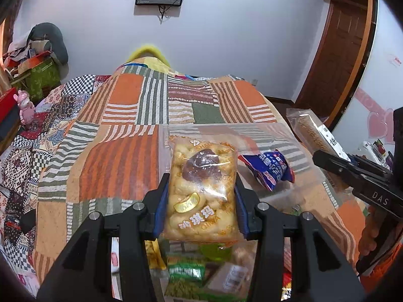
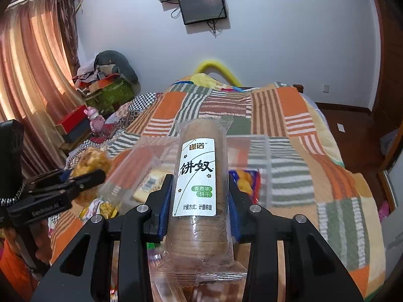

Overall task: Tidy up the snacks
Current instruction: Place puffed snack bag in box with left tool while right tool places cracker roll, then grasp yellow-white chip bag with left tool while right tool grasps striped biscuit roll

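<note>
My left gripper (image 1: 201, 186) is shut on a clear bag of yellow puffed pastry (image 1: 201, 191) and holds it above a clear plastic box (image 1: 309, 176) on the bed. A blue snack packet (image 1: 269, 168) lies in that box. My right gripper (image 2: 200, 193) is shut on a clear roll of round biscuits with a white label (image 2: 199, 176), held up over the clear box (image 2: 262, 166). The right gripper with the biscuit roll (image 1: 314, 130) shows at the right of the left wrist view. The left gripper with the pastry bag (image 2: 88, 171) shows at the left of the right wrist view.
A patchwork striped bedspread (image 1: 121, 156) covers the bed. Several more snack packets (image 1: 186, 274) lie below the left gripper. A pink toy (image 2: 95, 120), a red box and piled clutter stand left of the bed. A wooden door (image 1: 340, 50) is at the right.
</note>
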`<state>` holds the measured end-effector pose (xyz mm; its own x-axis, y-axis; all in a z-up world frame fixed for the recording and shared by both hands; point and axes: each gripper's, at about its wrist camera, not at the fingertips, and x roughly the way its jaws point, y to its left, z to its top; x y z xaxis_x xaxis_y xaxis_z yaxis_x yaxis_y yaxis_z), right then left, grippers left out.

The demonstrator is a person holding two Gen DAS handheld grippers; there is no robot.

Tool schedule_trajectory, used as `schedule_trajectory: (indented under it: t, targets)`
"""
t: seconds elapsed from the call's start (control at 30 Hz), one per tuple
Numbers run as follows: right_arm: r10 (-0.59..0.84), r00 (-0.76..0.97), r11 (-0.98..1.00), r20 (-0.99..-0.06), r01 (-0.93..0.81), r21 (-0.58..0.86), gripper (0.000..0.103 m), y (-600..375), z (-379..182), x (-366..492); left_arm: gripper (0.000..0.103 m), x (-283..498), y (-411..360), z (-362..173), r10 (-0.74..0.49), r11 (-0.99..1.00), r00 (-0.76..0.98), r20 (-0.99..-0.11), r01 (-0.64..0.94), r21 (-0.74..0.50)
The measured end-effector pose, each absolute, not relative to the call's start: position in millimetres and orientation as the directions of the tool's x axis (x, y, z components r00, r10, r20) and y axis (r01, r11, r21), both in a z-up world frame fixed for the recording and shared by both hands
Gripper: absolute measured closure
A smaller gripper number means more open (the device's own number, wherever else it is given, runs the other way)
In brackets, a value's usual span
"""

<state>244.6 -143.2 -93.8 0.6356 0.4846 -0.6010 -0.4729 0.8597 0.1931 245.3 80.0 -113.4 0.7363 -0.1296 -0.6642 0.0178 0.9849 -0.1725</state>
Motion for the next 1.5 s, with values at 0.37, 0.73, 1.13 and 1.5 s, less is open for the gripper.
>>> schedule_trajectory:
  t: [0.37,0.73,1.13,1.5]
  targets:
    - [0.486,0.576,0.842,-0.657,-0.511,0.175,0.068,-110,-110,275,0.058,286,81,-135,-0.117,0.985,0.704,-0.700,-0.005,-0.170]
    - [0.463,0.515,0.838,-0.722,-0.519,0.168,0.066,-97,-128,286,0.058,299,79,-152,-0.126,0.984,0.669,-0.733,-0.007,-0.176]
    - [0.484,0.561,0.827,-0.672,-0.544,0.141,0.066,-114,-101,262,0.055,267,83,-118,-0.109,0.989,0.713,-0.693,0.010,-0.145]
    - [0.473,0.583,0.834,-0.661,-0.539,0.121,0.063,-143,-99,227,0.045,221,113,-114,-0.043,0.996,0.696,-0.716,-0.029,-0.088]
